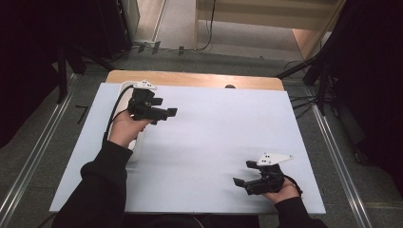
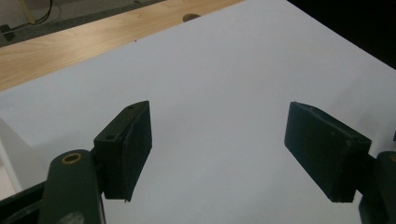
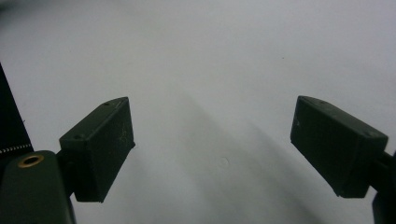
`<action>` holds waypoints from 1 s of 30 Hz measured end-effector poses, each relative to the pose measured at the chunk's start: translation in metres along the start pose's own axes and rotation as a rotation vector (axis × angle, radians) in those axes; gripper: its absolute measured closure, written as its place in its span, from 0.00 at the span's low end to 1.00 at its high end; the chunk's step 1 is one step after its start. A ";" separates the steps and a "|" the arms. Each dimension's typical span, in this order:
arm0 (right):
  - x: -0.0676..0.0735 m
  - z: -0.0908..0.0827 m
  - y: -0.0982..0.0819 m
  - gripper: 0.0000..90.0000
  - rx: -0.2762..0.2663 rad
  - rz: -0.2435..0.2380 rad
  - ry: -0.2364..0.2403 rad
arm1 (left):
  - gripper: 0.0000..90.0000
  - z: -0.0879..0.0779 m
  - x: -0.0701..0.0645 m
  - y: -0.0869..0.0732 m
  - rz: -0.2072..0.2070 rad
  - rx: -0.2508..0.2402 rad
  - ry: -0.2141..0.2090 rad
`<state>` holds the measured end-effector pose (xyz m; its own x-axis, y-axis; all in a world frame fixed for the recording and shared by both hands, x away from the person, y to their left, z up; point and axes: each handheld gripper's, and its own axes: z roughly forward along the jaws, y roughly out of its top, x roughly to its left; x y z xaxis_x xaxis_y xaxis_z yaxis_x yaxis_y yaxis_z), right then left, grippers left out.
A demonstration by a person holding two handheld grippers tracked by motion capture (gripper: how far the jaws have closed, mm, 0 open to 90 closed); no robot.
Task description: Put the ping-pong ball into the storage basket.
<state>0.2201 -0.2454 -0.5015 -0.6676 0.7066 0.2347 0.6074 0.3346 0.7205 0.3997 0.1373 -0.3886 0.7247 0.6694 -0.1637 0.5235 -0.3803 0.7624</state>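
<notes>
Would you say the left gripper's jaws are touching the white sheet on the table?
Apart. In the left gripper view, the left gripper hangs open above the white sheet, its pads clear of it, with nothing between them.

Two black two-jaw grippers are held over a white sheet: the left gripper at the far left, the right gripper near the front right. Nothing is gripped between the parted jaws of either.

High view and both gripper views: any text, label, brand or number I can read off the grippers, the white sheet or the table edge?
None can be read.
Left gripper: black, no lettering.
Right gripper: no lettering; its grey plate has small dark holes, no print.
White sheet: blank.
Wooden table edge: bare wood, one dark spot, no marking.
</notes>
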 end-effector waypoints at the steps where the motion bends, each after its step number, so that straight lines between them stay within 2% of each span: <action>1: 0.000 0.000 0.000 0.13 0.000 0.000 0.000 | 0.26 0.000 0.000 -0.001 0.007 0.001 0.001; 7: 0.000 0.000 0.000 0.13 0.001 0.004 -0.001 | 0.26 -0.002 -0.001 -0.005 -0.003 0.000 -0.056; 9: -0.001 -0.001 0.000 0.13 0.000 0.002 -0.005 | 0.26 -0.002 -0.004 -0.006 0.017 0.004 -0.044; 17: -0.001 -0.001 -0.001 0.13 0.002 0.007 -0.006 | 0.26 -0.003 -0.009 -0.013 0.020 0.002 -0.045; 22: 0.000 -0.001 -0.001 0.13 0.003 0.007 -0.006 | 0.26 -0.005 -0.013 -0.019 0.044 0.000 -0.055; 30: 0.000 -0.001 -0.001 0.13 0.002 0.007 -0.008 | 0.26 -0.009 -0.015 -0.024 0.045 -0.009 -0.082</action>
<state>0.2194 -0.2467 -0.5016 -0.6601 0.7136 0.2346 0.6127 0.3309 0.7177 0.3719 0.1417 -0.3992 0.7816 0.5974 -0.1795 0.4859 -0.4027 0.7757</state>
